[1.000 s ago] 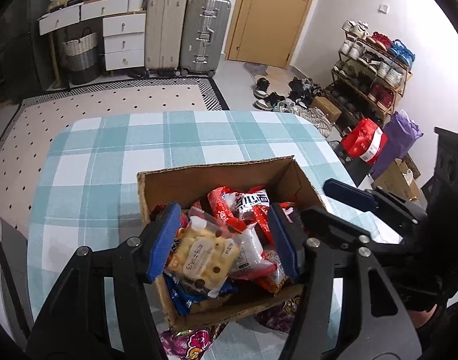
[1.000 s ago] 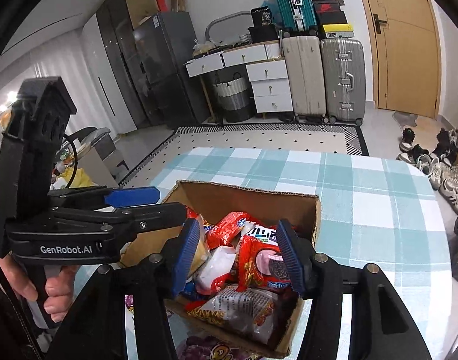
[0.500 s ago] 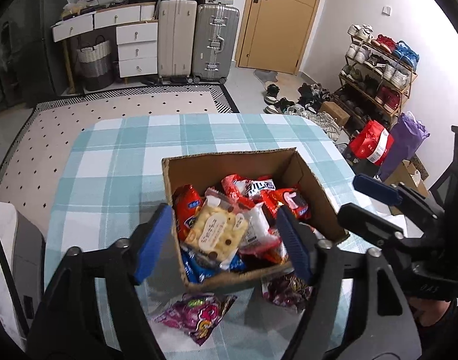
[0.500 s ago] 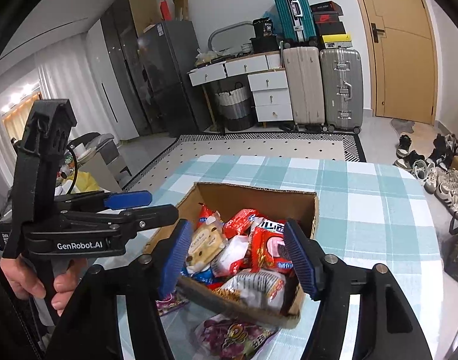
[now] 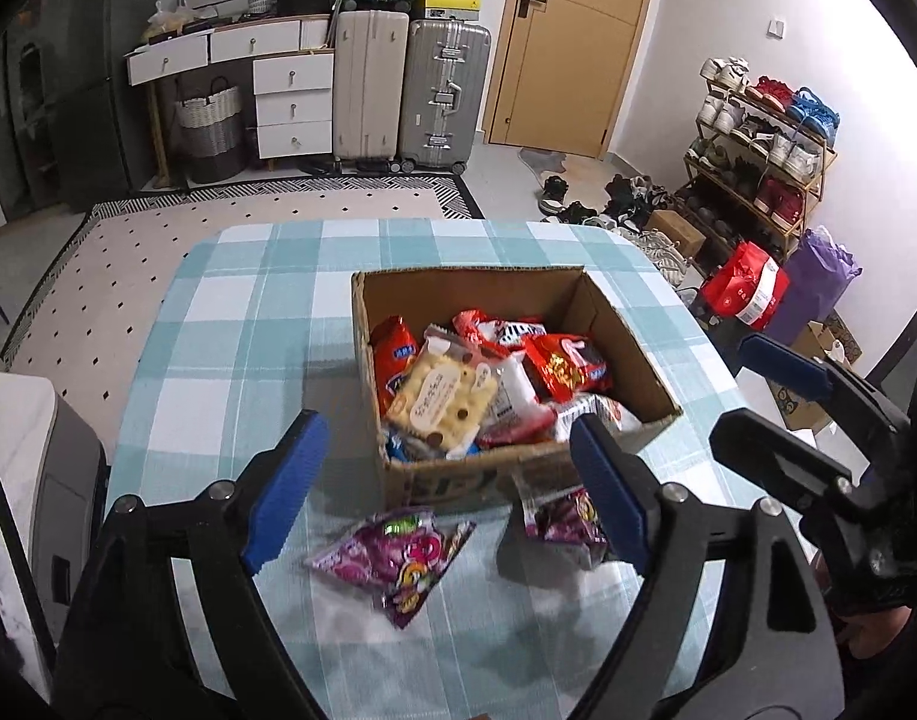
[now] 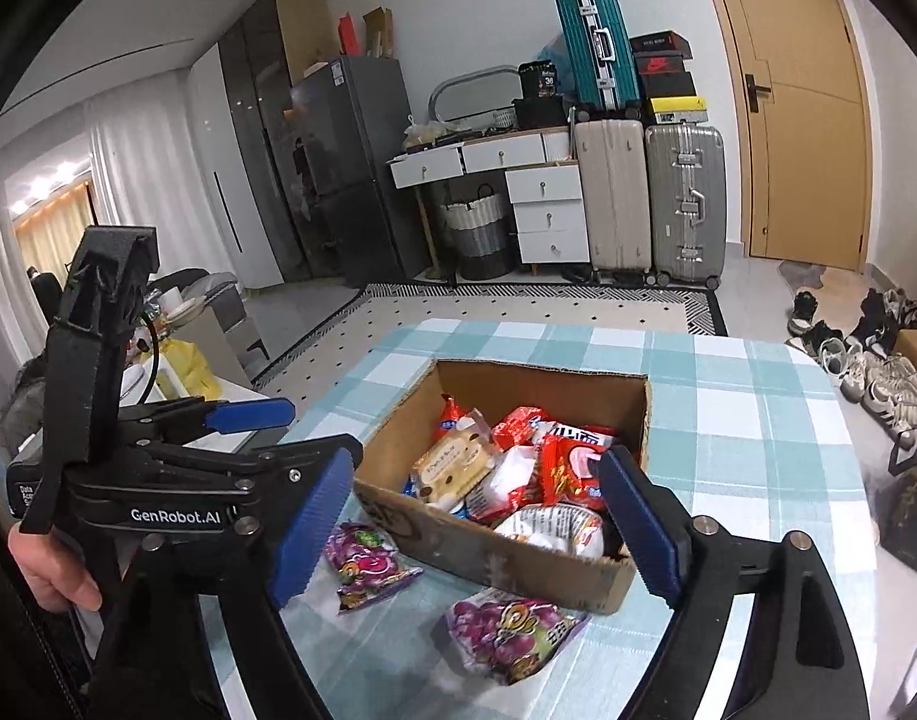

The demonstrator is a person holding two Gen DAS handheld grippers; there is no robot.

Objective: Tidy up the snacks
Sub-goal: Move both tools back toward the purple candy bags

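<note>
A cardboard box (image 5: 632,348) full of snack packets stands on the checked table (image 5: 236,348). A cream biscuit packet (image 5: 443,399) lies on top, red packets (image 5: 569,363) beside it. Two purple packets (image 5: 392,558) (image 5: 563,519) lie on the cloth in front of the box. My left gripper (image 5: 446,426) hangs back from the box's near wall, its jaws opening with nothing held. My right gripper (image 6: 476,459) is likewise opening and holds nothing, with the box (image 6: 458,534) and purple packets (image 6: 368,564) (image 6: 512,630) below it. Each gripper shows in the other's view (image 5: 733,387) (image 6: 320,429).
A hand (image 6: 50,564) holds the left gripper. Beyond the table are suitcases (image 5: 443,96), white drawers (image 5: 290,102), a door (image 5: 578,42) and a shoe rack (image 5: 764,138). Red and purple bags (image 5: 746,294) stand by the table's right edge.
Both grippers have drawn back from the box and their jaws have widened. The cream packet that was between my left jaws now lies in the box. The purple packets have come into full view.
</note>
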